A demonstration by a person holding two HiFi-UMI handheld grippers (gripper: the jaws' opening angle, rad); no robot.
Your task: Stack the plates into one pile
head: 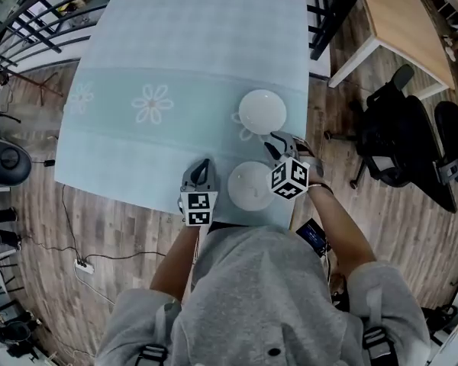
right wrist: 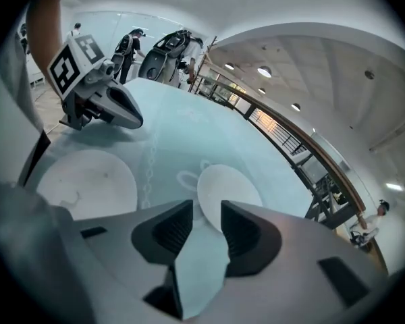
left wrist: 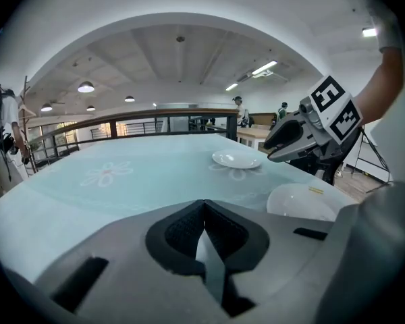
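The right gripper (right wrist: 206, 211) holds its jaws wide apart with nothing between them. The far plate (right wrist: 229, 191) lies flat on the bench (head: 175, 52) straight ahead of these jaws, its near rim just past the tips and not touching them. The near plate (right wrist: 88, 184) lies to their left, between them and the left gripper (right wrist: 101, 103), whose jaws are closed and empty. The right gripper is judged nearer the far plate; being round, it offers no preferred axis.
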